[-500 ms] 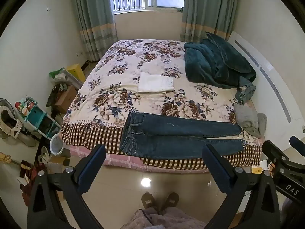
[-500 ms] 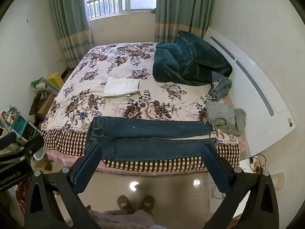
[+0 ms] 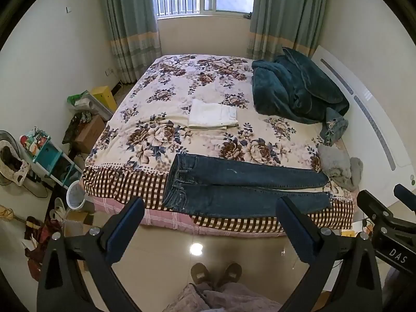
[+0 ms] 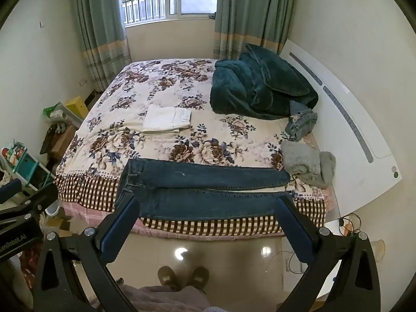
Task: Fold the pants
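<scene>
Both claws hang above the floor in front of the bed (image 3: 124, 179), holding nothing. The left gripper (image 3: 209, 230) stands wide open at the bottom of its own view, and the right gripper (image 4: 206, 227) is equally wide open at the bottom of its view.

The dark jeans (image 3: 241, 189) lie in the lower middle of the frame, flat along the near edge of the bed. The waistband (image 3: 173, 182) is on the left and the cuffs (image 3: 326, 189) are on the right, and the two legs lie side by side, not yet one on the other.

I think the first fold is not yet begun. To do it well, the left claw should take the waistband at its near corner and the right claw the near cuff. Then both should lift together and lay the near leg over the far one, edges matched, without pulling the cloth off the bed.

For writing, from left to right: in the right wrist view, at the left edge, the left tool shows "enRobot.AI" (image 4: 11, 241), the beginning cut off. In the left wrist view, at the lower right, the right tool shows "DAS" (image 3: 397, 252).
</scene>
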`<state>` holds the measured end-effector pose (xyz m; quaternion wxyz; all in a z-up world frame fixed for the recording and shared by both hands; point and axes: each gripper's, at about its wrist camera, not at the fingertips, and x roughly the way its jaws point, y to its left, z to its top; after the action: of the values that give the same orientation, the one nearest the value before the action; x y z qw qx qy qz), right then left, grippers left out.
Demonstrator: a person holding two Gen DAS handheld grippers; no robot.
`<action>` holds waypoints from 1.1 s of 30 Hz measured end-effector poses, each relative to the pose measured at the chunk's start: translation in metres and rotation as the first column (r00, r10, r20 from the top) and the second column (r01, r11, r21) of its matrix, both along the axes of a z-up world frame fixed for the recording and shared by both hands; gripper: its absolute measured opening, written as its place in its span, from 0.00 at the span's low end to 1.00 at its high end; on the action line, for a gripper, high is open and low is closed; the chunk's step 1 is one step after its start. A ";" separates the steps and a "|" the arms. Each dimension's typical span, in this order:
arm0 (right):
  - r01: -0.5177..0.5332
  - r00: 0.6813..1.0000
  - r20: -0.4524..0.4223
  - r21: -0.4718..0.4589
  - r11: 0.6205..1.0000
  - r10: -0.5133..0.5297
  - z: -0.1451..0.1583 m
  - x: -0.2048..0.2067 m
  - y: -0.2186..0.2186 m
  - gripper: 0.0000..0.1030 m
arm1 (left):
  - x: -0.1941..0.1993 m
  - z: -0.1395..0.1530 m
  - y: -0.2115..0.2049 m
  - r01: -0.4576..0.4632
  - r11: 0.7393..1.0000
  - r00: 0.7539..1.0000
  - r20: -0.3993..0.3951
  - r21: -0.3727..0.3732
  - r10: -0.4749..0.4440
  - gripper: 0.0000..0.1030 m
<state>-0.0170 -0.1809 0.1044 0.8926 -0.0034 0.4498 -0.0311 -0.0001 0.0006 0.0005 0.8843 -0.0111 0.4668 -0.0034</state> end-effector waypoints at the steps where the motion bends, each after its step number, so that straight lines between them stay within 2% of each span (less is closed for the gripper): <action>1: 0.001 1.000 0.001 -0.001 1.000 -0.001 0.000 0.000 0.001 1.00 | 0.000 0.000 0.000 0.000 1.000 1.000 0.001 0.001 0.000 1.00; 31: -0.011 1.000 -0.009 0.001 1.000 0.011 -0.003 -0.002 0.023 1.00 | 0.016 0.014 -0.001 -0.004 1.000 1.000 0.014 0.002 0.004 1.00; 33: -0.010 1.000 -0.010 0.001 1.000 0.010 -0.003 -0.001 0.020 1.00 | 0.018 0.023 -0.002 -0.003 1.000 1.000 0.015 0.000 0.003 1.00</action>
<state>-0.0178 -0.1604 0.1016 0.8905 -0.0052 0.4543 -0.0262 0.0183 -0.0018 0.0233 0.8877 -0.0116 0.4602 -0.0020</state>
